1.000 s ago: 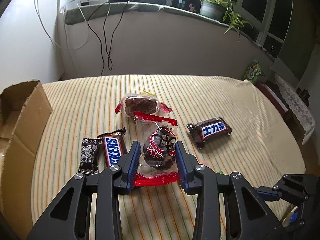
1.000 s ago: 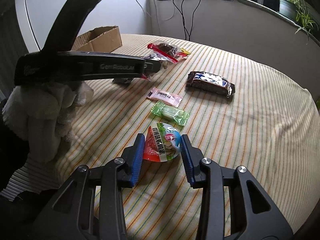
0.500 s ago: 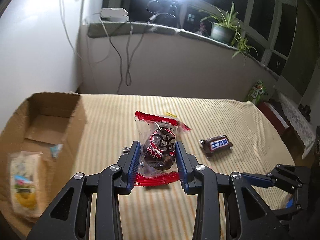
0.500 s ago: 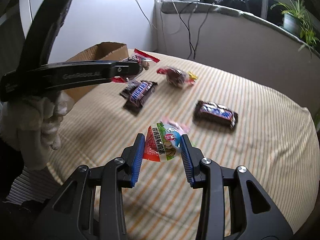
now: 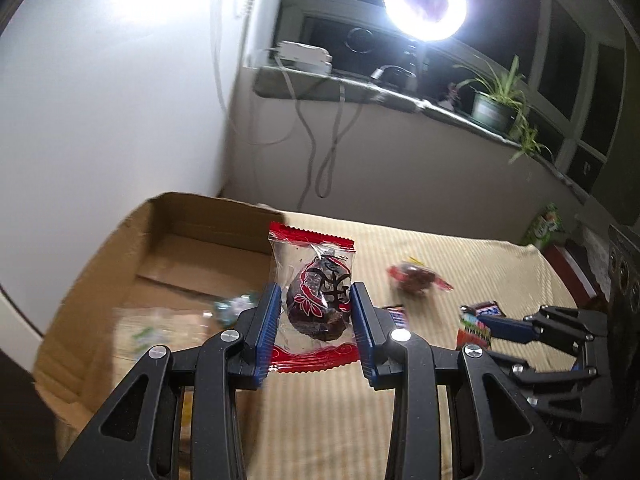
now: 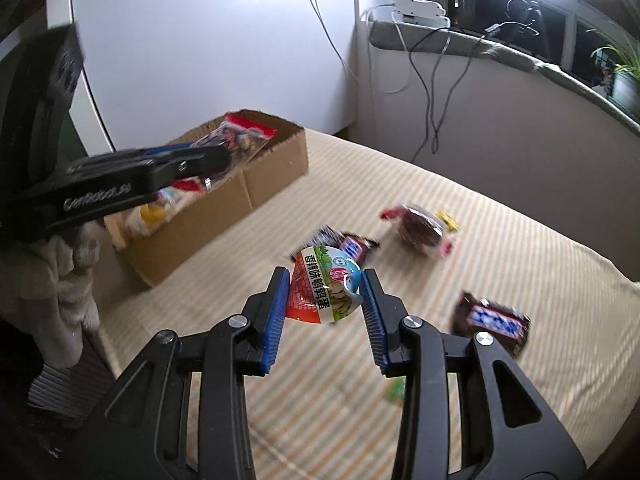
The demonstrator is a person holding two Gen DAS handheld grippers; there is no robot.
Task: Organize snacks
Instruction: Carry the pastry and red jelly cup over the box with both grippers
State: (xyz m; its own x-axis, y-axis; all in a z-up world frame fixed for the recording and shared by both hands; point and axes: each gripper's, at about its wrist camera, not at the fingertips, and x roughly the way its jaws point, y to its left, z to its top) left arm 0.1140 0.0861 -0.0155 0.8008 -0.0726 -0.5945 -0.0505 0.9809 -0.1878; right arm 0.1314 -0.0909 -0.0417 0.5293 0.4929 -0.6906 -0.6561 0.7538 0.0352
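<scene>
We hold 2 snacks up in the air so both can drop in the box [image 5: 188,240]. Left gripper [image 5: 314,320] squeezes the red date pack [image 5: 316,300] beside the box. Right gripper [image 6: 326,300] squeezes the round egg pack [image 6: 326,294] over the bed [image 6: 520,248].

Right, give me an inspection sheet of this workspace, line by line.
Surface: striped cloth over the table.
Job's things: cardboard box already holding snacks; red-ended date packet and round egg-snack pack lifted; wrapped date and two chocolate bars on the cloth.
Clutter: nothing seen.
Grippers: left gripper shut on the date packet; right gripper shut on the egg-snack pack.
Cables: dark leads hanging from the sill.
Surroundings: ring light, potted plant.
</scene>
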